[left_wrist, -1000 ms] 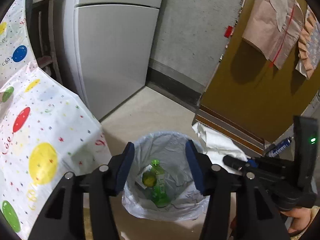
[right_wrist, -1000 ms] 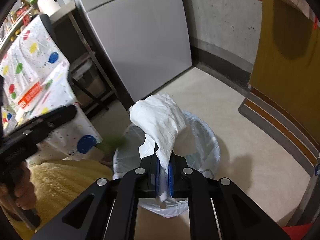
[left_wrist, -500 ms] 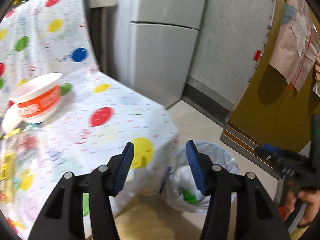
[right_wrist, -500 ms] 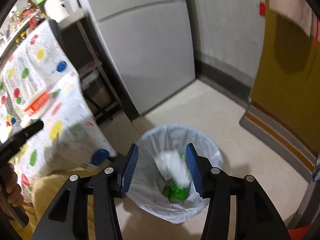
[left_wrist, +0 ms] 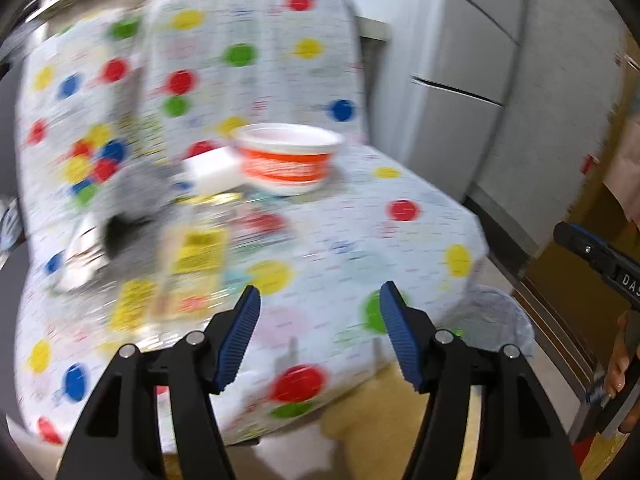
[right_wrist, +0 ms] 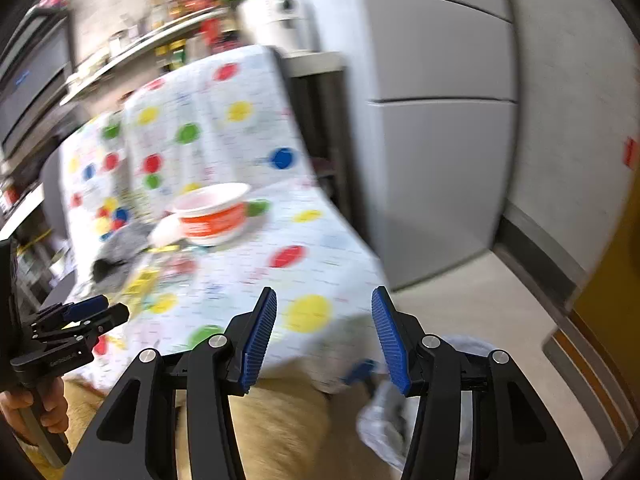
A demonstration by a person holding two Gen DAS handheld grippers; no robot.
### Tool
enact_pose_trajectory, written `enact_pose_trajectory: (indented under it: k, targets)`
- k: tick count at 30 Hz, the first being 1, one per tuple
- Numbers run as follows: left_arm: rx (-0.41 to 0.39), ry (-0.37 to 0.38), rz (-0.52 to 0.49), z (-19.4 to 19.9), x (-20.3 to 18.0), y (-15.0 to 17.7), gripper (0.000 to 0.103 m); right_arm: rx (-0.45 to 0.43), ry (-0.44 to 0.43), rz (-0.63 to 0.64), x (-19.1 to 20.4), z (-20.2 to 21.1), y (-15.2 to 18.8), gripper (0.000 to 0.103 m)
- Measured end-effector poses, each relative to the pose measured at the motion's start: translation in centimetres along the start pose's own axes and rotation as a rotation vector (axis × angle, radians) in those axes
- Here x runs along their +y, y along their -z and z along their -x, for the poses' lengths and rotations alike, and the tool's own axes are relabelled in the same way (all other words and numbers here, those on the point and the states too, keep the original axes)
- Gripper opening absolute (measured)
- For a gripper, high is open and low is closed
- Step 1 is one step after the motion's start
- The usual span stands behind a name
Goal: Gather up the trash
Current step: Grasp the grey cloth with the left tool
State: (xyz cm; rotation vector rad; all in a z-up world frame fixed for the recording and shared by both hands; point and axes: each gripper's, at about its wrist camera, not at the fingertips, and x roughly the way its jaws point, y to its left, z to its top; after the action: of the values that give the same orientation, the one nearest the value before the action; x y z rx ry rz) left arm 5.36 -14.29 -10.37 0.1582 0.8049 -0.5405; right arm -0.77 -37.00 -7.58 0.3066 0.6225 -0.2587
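My left gripper (left_wrist: 320, 300) is open and empty, above the near edge of the polka-dot covered table (left_wrist: 400, 240). My right gripper (right_wrist: 323, 300) is open and empty, also facing the table. An orange and white paper bowl (left_wrist: 286, 160) stands on the table; it also shows in the right wrist view (right_wrist: 214, 214). Beside it lie a white block (left_wrist: 208, 170), a grey crumpled item (left_wrist: 136, 196) and clear wrappers with yellow labels (left_wrist: 192, 264). The white-lined trash bin (left_wrist: 500, 320) sits on the floor right of the table, partly hidden; it also shows in the right wrist view (right_wrist: 460, 360). Both views are blurred.
A grey fridge (right_wrist: 440, 120) stands behind the table. A covered chair back (left_wrist: 248, 60) rises behind the bowl. Shelves with jars (right_wrist: 180, 20) line the back wall. A yellow-brown door (left_wrist: 592, 280) is at the right. The left gripper shows in the right view (right_wrist: 80, 320).
The right gripper opened and dropped the white tissue into the bin. Both grippers then swung up and left from the bin toward the table with the bowl.
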Motion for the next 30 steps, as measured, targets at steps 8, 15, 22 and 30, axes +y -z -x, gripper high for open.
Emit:
enact_pose_trajectory:
  k: [8,15,22,30]
  targets:
    - [0.009,-0.176,0.170,2.4,9.6,1.3,0.065,0.028,-0.143,0.140,8.7,-4.0,-1.8,0.058]
    - [-0.003,-0.268,0.287,3.6,16.3,0.4,0.070,0.052,-0.167,0.196,12.8,-8.8,-3.5,0.069]
    - [0.014,-0.249,0.330,0.4,18.2,-2.5,0.070,0.074,-0.173,0.229,15.1,-13.3,-4.8,0.077]
    - [0.079,-0.254,0.358,-7.0,19.4,-6.7,0.070,0.050,-0.162,0.241,15.0,-15.8,-6.1,0.077]
